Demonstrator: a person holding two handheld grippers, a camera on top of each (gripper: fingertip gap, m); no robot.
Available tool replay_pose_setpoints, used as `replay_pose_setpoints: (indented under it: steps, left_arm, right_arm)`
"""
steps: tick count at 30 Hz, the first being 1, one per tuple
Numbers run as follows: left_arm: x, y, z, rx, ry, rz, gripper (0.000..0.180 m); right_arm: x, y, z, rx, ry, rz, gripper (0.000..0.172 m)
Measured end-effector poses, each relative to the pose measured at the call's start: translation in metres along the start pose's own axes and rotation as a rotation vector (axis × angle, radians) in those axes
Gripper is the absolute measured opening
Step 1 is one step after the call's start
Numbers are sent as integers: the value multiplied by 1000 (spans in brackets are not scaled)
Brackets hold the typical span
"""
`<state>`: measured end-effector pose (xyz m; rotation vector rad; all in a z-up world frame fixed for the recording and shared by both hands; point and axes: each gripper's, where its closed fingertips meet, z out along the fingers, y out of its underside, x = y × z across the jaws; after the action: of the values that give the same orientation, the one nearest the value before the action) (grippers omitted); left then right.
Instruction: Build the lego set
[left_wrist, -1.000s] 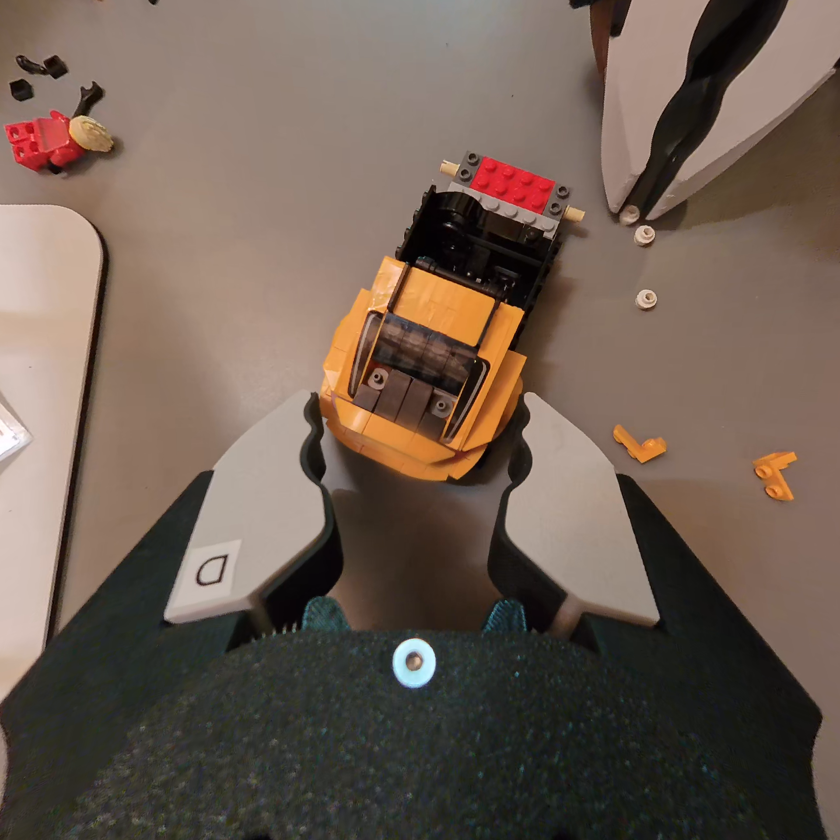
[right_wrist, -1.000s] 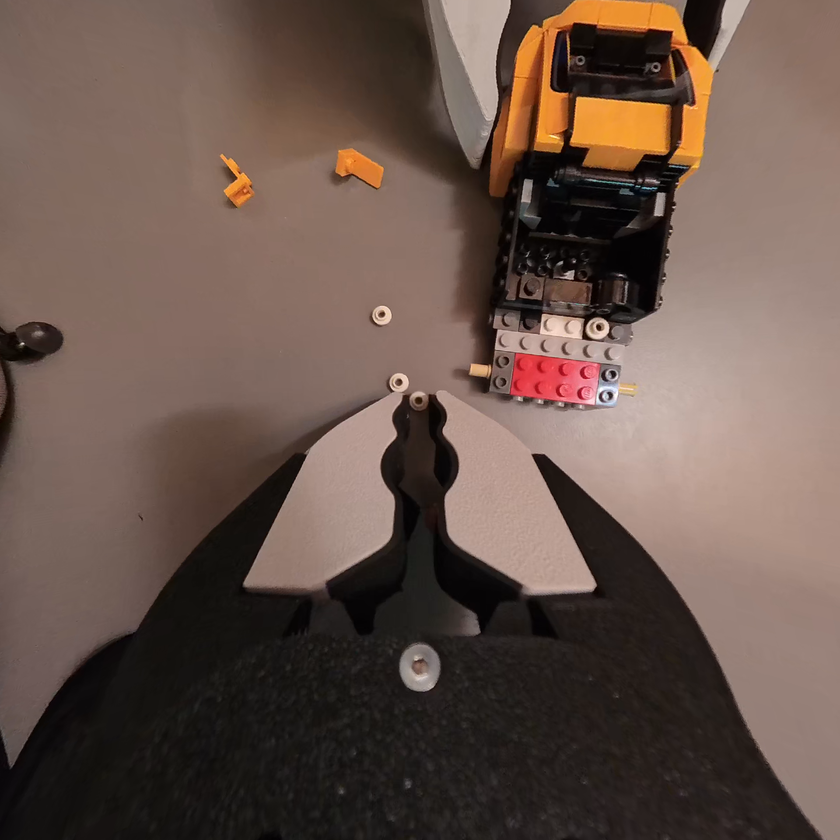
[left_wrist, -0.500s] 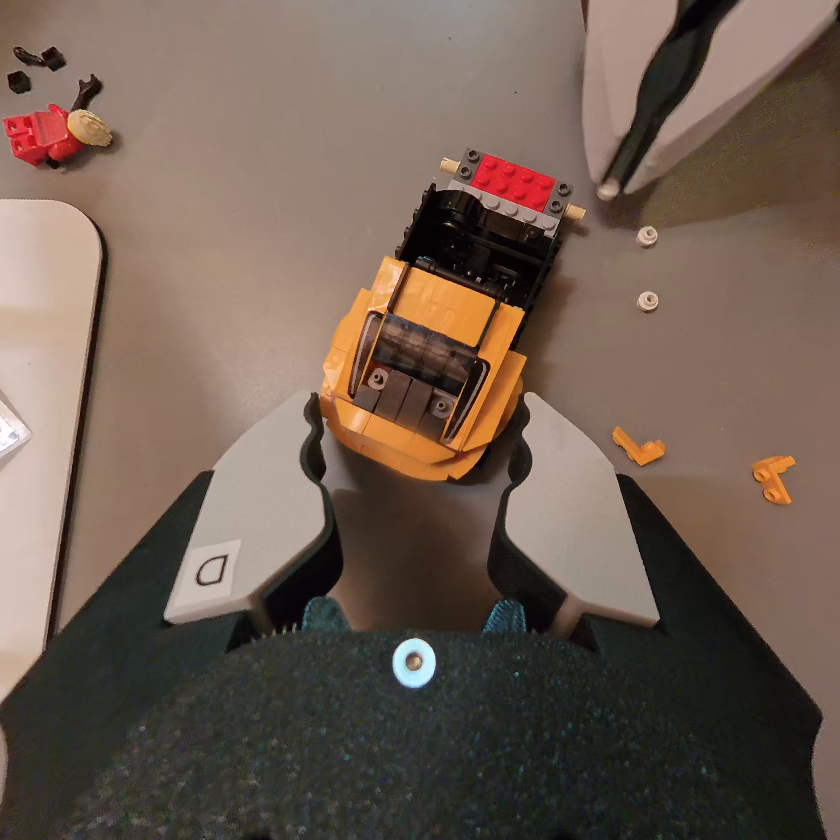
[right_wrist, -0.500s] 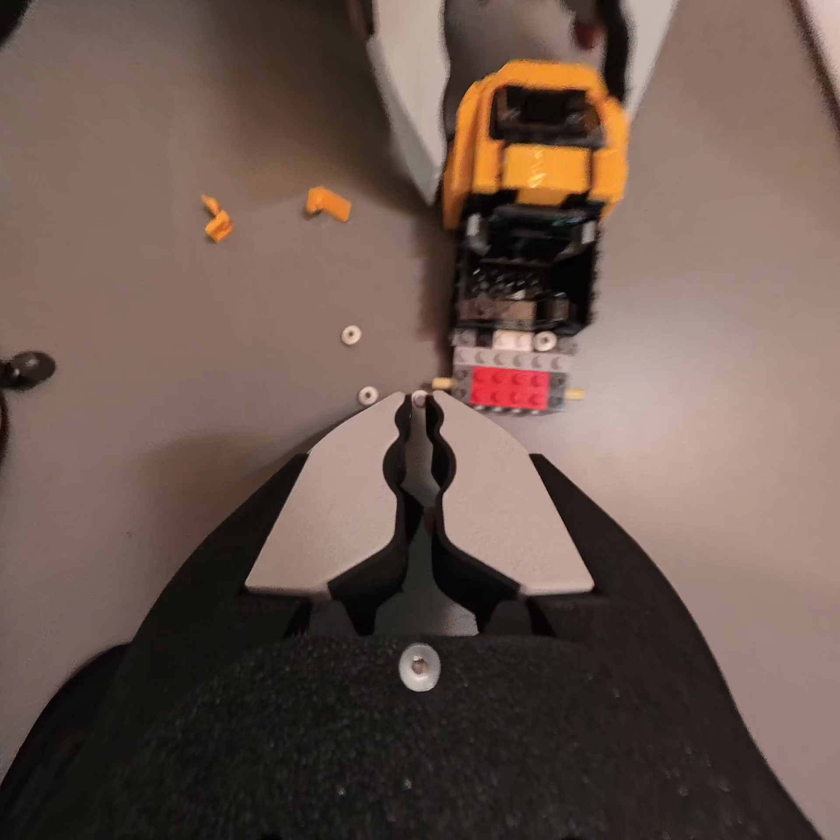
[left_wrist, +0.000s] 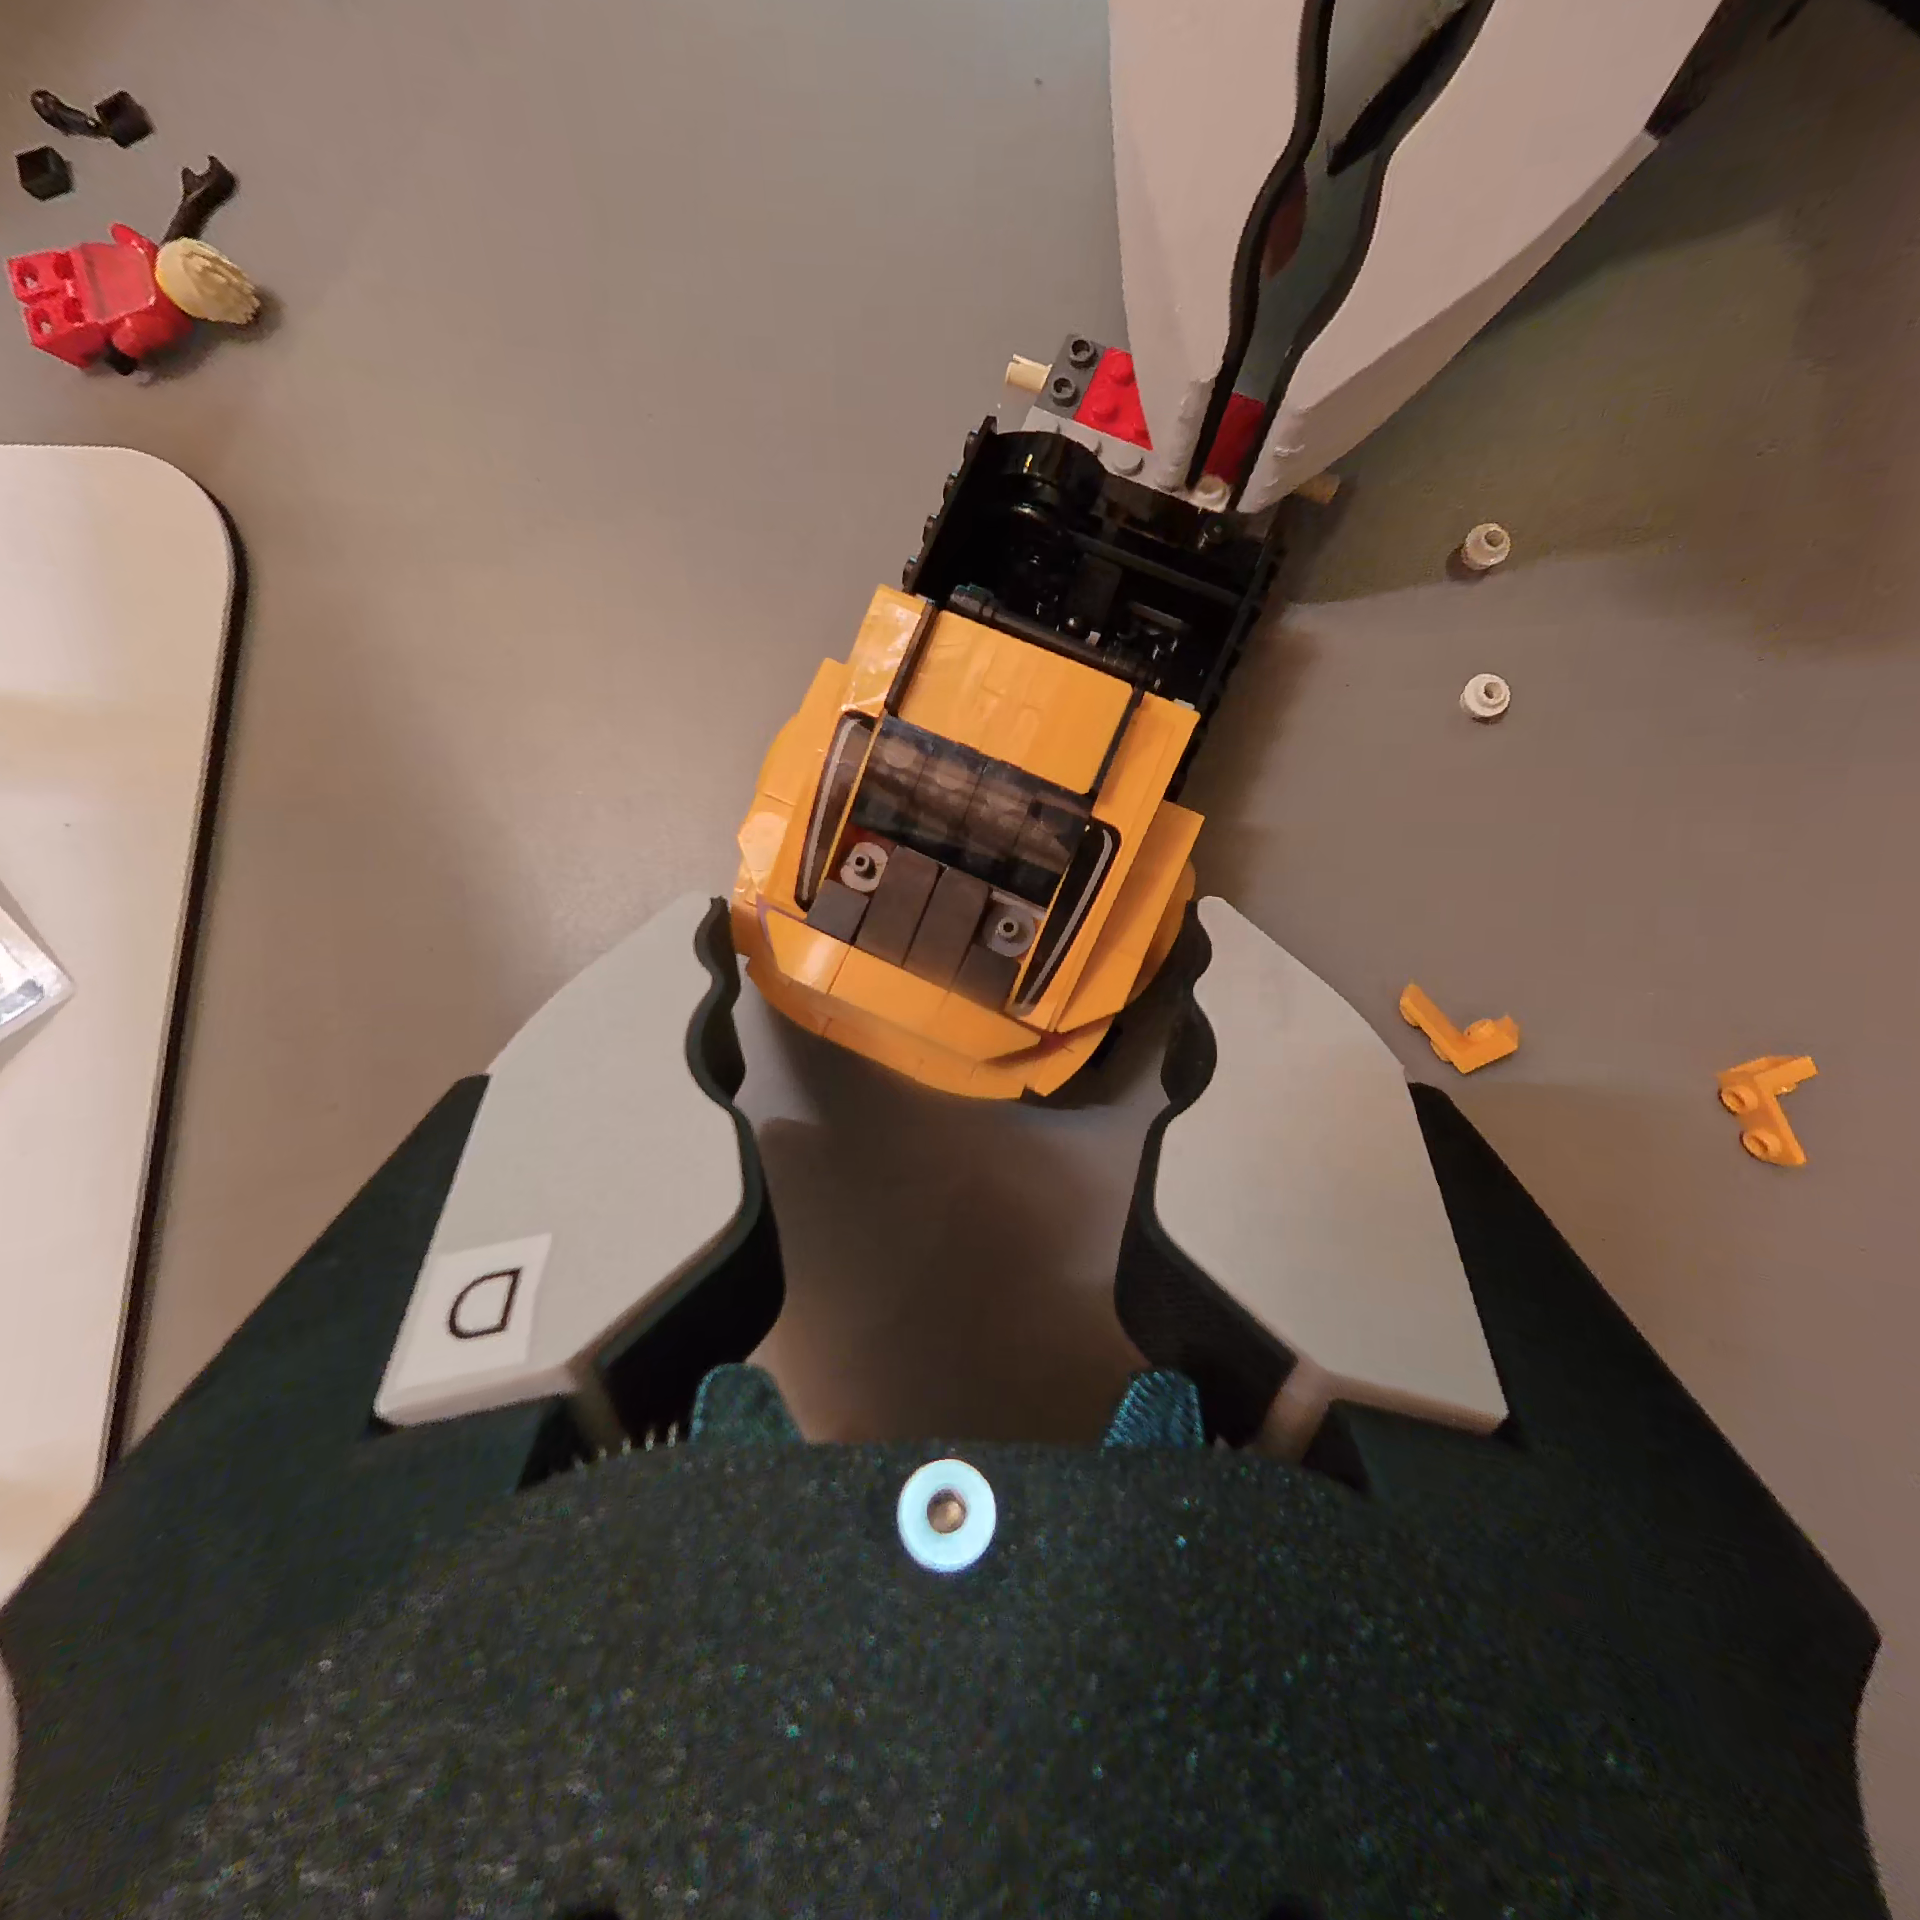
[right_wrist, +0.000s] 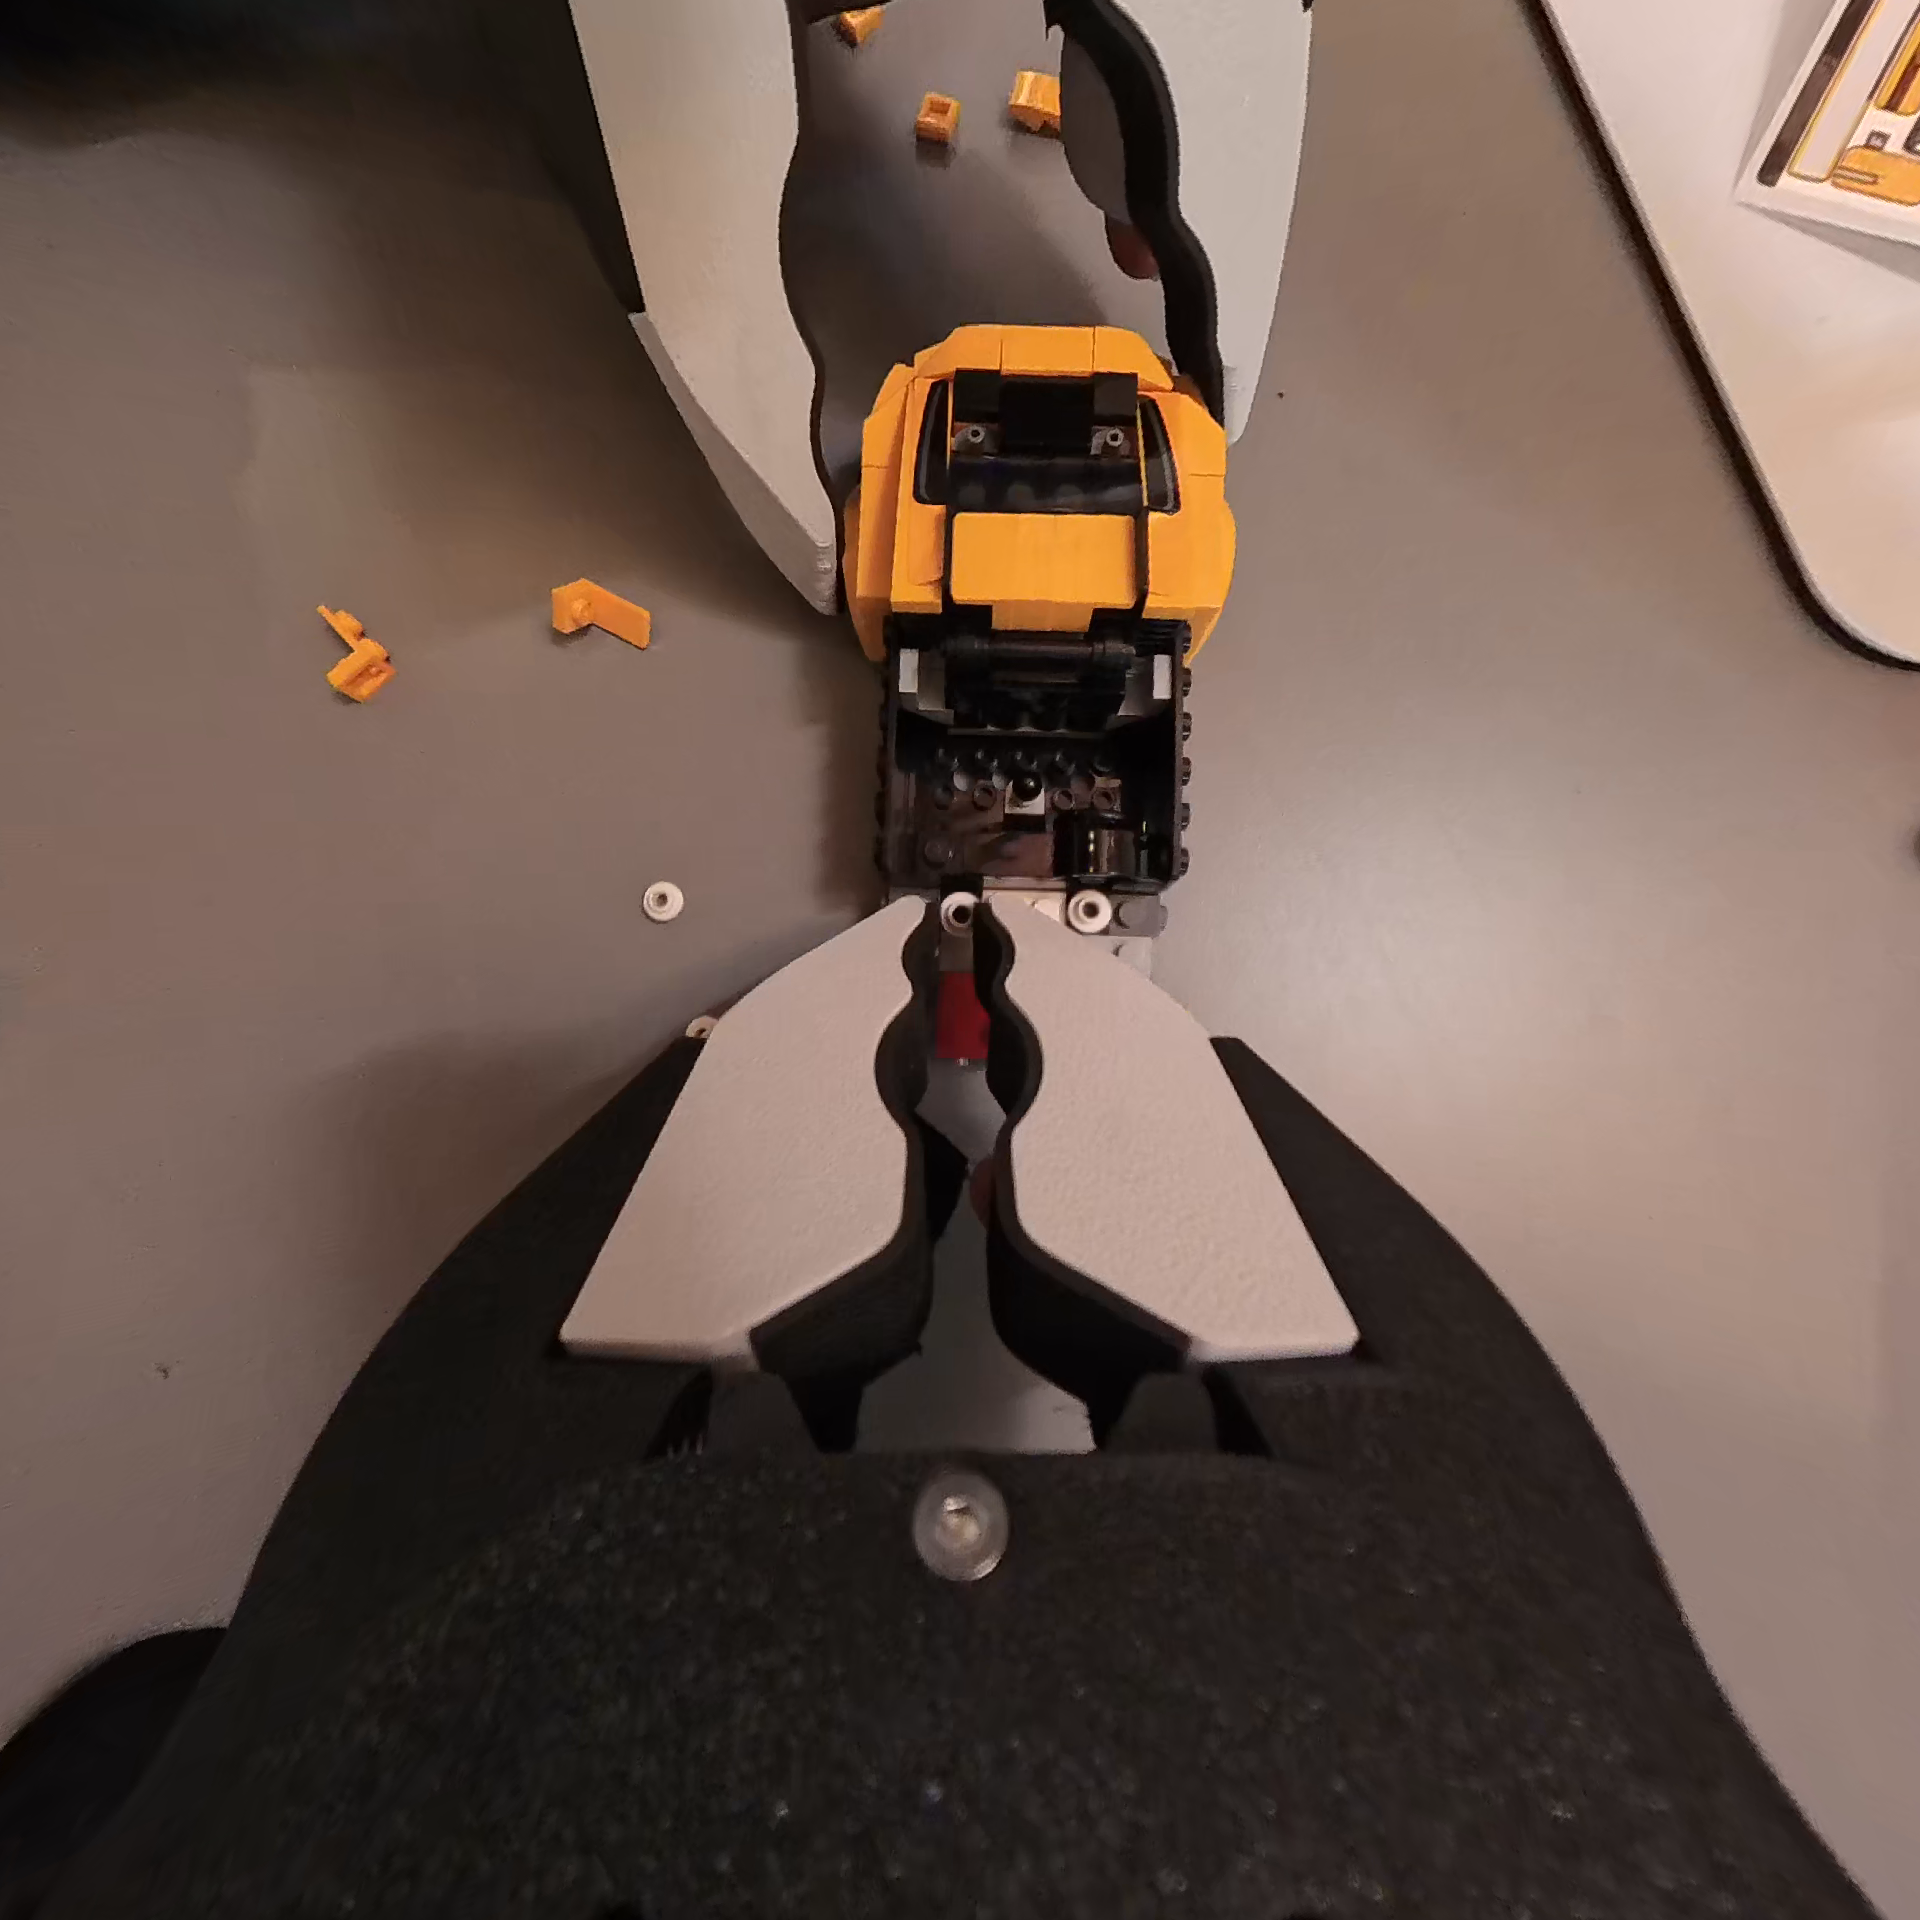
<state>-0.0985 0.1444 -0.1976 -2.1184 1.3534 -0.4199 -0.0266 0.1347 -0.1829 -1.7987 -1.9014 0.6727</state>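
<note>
An orange and black brick car (left_wrist: 997, 831) stands on the grey table (left_wrist: 520, 520). My left gripper (left_wrist: 956, 930) is set wide around its front end, with both pads against the car's sides, as the right wrist view also shows (right_wrist: 1039, 551). My right gripper (right_wrist: 958, 916) is shut on a small white round stud (right_wrist: 958, 914) pinched at its fingertips. It holds the stud over the car's open black rear, just ahead of the red plate (left_wrist: 1117, 400). The right gripper also shows in the left wrist view (left_wrist: 1214, 480). Another white stud (right_wrist: 1089, 910) sits on the car's rear edge.
Two white studs (left_wrist: 1486, 542) (left_wrist: 1486, 694) and two orange bracket pieces (left_wrist: 1460, 1029) (left_wrist: 1766, 1107) lie right of the car. A red figure (left_wrist: 114, 296) and small black parts (left_wrist: 83, 125) lie far left. A white board (left_wrist: 94, 831) holds a booklet (right_wrist: 1849, 114). About 8 centimetres separates my left fingertips from my right. The red figure (left_wrist: 114, 296) is about equally far from each gripper, around 20 centimetres.
My right gripper closed on a white stud on the table, lifted it and carried it over the car's rear. My left gripper and the car have not moved.
</note>
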Motion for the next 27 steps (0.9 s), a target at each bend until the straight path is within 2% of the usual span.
replay_pose_setpoints:
  steps: [16, 27]
  left_arm:
    - [0, 0, 0, -5, -4, -1, 80]
    - [0, 1, 0, -2, -1, -2, 80]
  right_arm:
    - [0, 2, 5, -156, -62, -18, 6]
    - [-1, 1, 5, -140, -73, -3, 7]
